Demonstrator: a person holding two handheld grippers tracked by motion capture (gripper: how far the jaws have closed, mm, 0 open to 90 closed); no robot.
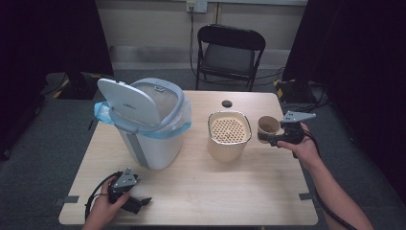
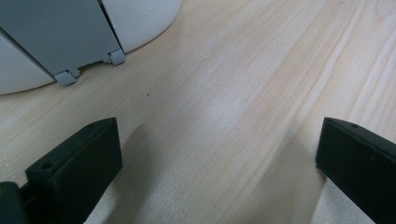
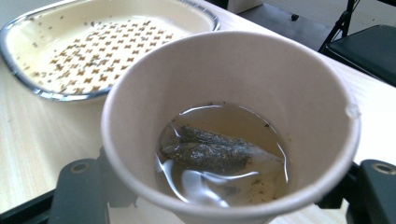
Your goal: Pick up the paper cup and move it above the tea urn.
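Between its jaws, the right gripper (image 1: 272,139) is clamping a paper cup (image 3: 233,126) holding liquid and a tea bag (image 3: 210,151). Just beyond the cup, the strainer bin (image 1: 229,135) is waiting. Far across, the left gripper (image 1: 136,203) is idling wide open.

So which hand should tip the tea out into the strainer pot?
The right. Its hand-held gripper already clamps the paper cup beside the strainer pot. The left hand-held gripper rests open near the table's front edge.
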